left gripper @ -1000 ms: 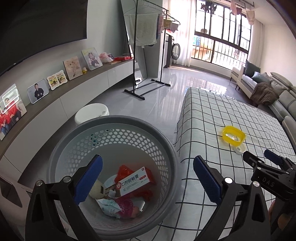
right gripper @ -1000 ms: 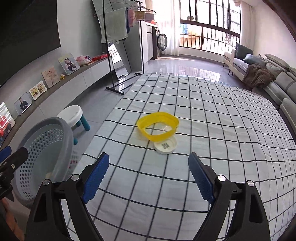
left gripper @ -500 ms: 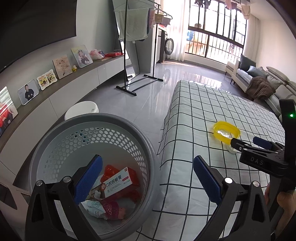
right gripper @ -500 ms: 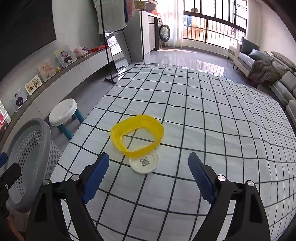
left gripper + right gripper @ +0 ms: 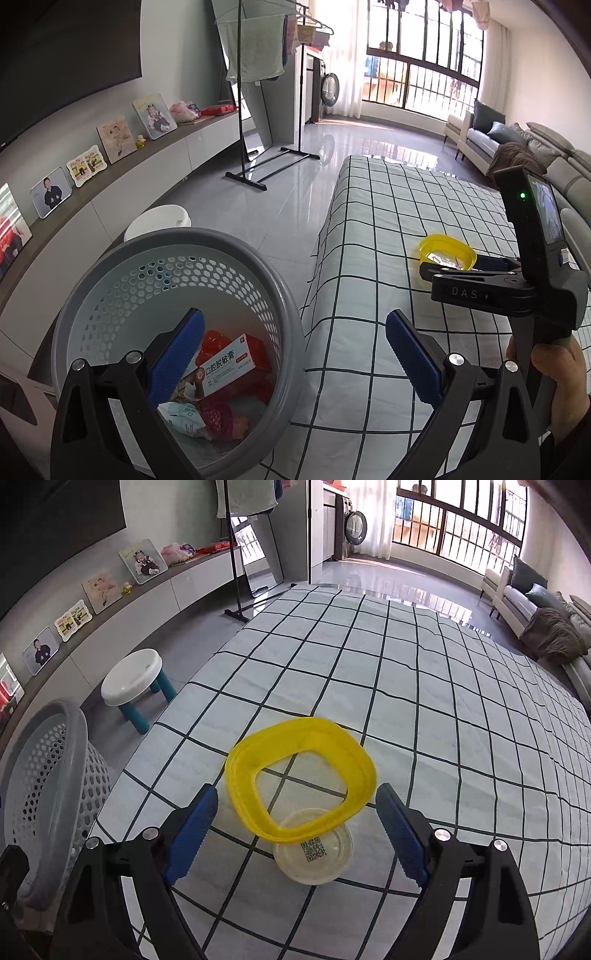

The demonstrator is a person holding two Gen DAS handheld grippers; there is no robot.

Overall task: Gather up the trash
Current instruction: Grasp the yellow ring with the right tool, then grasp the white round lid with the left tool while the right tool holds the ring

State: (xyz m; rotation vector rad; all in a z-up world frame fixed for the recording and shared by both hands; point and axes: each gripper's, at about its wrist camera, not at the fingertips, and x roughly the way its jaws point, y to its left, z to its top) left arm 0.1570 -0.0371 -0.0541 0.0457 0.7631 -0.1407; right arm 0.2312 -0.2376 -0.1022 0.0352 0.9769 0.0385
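A yellow plastic ring [image 5: 301,775] lies on the checked tablecloth [image 5: 424,686], leaning on a round clear lid with a QR code [image 5: 314,853]. My right gripper [image 5: 295,834] is open, its blue pads either side of the lid and the ring's near edge. In the left wrist view the ring [image 5: 447,253] shows just beyond the right gripper [image 5: 461,267]. My left gripper [image 5: 293,358] is open and empty above the grey perforated basket [image 5: 110,266], which holds a toothpaste box [image 5: 225,369] and wrappers.
The basket [image 5: 48,775] stands off the table's left edge. A white stool with teal legs [image 5: 133,675] is on the floor behind it. A clothes rack [image 5: 255,92], a photo shelf [image 5: 92,158] and sofas [image 5: 517,147] lie further off.
My right gripper has moved forward and down until the ring and lid lie between its pads. My left gripper has drifted so the basket sits lower left in its view.
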